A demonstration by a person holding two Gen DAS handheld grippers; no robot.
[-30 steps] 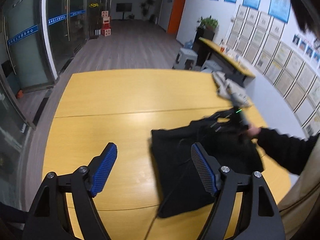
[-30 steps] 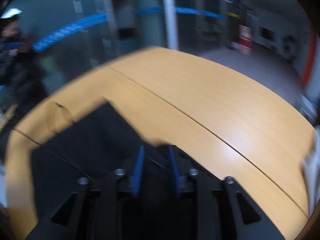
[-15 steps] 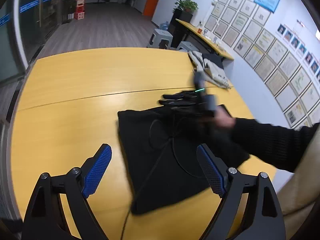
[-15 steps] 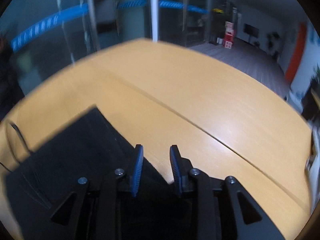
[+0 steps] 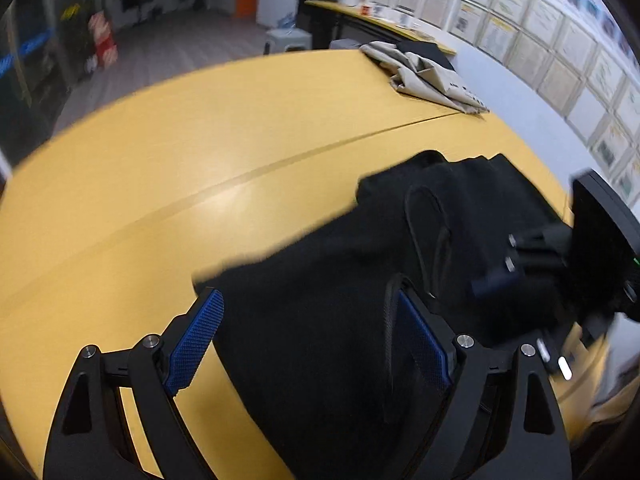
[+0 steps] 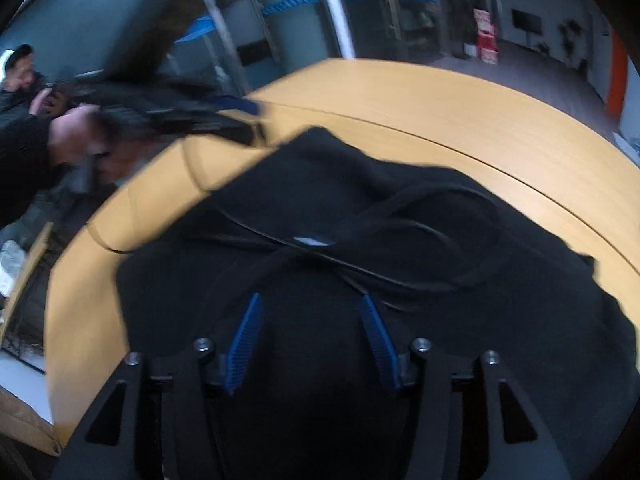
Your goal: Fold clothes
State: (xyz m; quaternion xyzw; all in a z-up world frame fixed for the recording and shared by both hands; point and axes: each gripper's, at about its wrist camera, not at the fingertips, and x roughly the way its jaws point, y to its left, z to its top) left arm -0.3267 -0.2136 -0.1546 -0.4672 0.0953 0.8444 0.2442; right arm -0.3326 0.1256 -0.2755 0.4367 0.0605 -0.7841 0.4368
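L wrist view:
- Left gripper (image 5: 310,336): jaws stood wide apart, nothing clamped. It hung over the near-left edge of the black garment (image 5: 340,320); cloth showed between the blue pads (image 5: 198,336), but whether either pad touched it couldn't be told.
- Garment lay part-spread on the yellow table (image 5: 200,140), near side, right of centre. A thin black cord (image 5: 416,216) looped across its top.
- Right gripper (image 5: 516,264) seen at far right, blurred, low over the same garment.
- Beige clothes (image 5: 420,72) heaped at the table's far edge, well apart.

R wrist view:
- Right gripper (image 6: 312,340): jaws were opening, pads (image 6: 244,344) apart, black cloth beneath and no fold pinched between them.
- Garment (image 6: 440,220) filled the lower frame; small pale label (image 6: 308,240) near the middle, cord (image 6: 460,280) trailing over it.
- Left gripper (image 6: 208,120), blurred, at the garment's far-left edge, in a person's hand (image 6: 72,136).
- Table (image 6: 480,120) bare beyond.

Handling est.: soft, limp, light, prob. knit; would sag and drag, not slip. Best taken at a corner or hem edge w/ a shallow pinch, cord kept out of the jaws.
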